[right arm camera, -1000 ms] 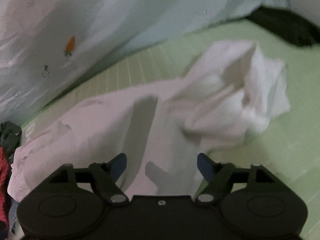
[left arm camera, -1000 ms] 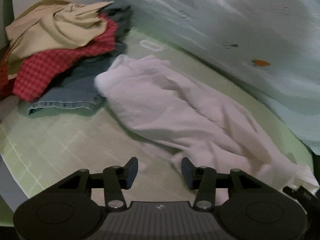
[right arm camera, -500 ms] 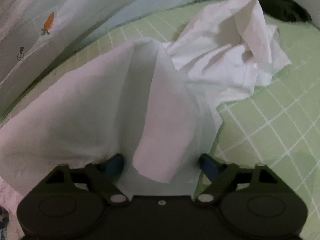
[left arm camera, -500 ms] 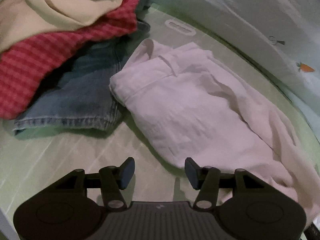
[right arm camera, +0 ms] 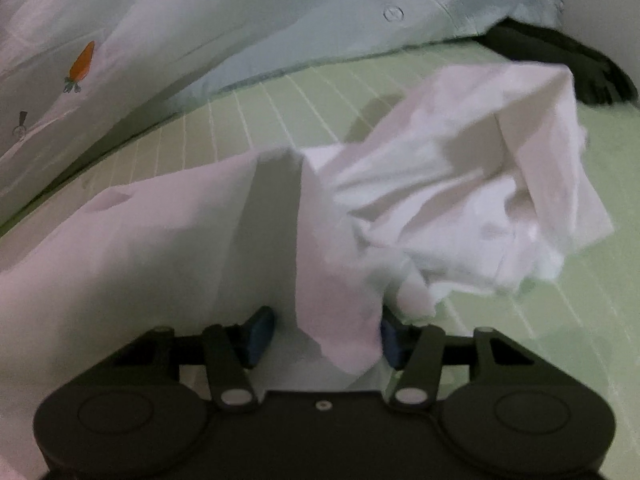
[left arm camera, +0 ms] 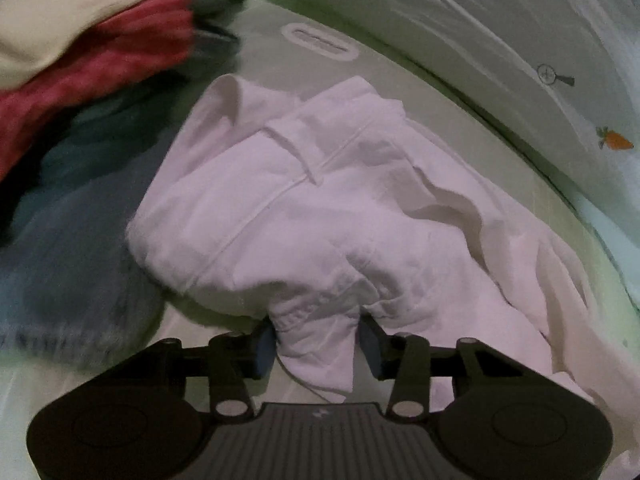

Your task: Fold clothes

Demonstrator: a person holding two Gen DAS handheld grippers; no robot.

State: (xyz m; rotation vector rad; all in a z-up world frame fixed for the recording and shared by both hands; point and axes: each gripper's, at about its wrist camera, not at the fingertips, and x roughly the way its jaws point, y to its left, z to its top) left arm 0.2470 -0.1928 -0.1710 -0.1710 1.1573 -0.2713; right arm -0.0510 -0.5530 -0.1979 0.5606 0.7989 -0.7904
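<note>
Where each tool [left arm camera: 316,346] [right arm camera: 326,338] reaches, white garment [left arm camera: 320,216] [right arm camera: 160,232] between

Open mat on the right, clutter on the left

The clothes pile [left arm camera: 92,40] and jeans [left arm camera: 68,248] crowd the white garment's [left arm camera: 320,200] left edge; bare green mat [right arm camera: 560,320] lies right of it, with the pale sheet [right arm camera: 240,20] walling off the far side.

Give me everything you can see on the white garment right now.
The white garment is crumpled woven cloth with stitched seams and a flap, lying on the green grid mat. Its left edge rests against the blue denim. A hemmed fold sits between the left gripper jaws; another fold lies between the right gripper jaws. Its far end is bunched.
</note>
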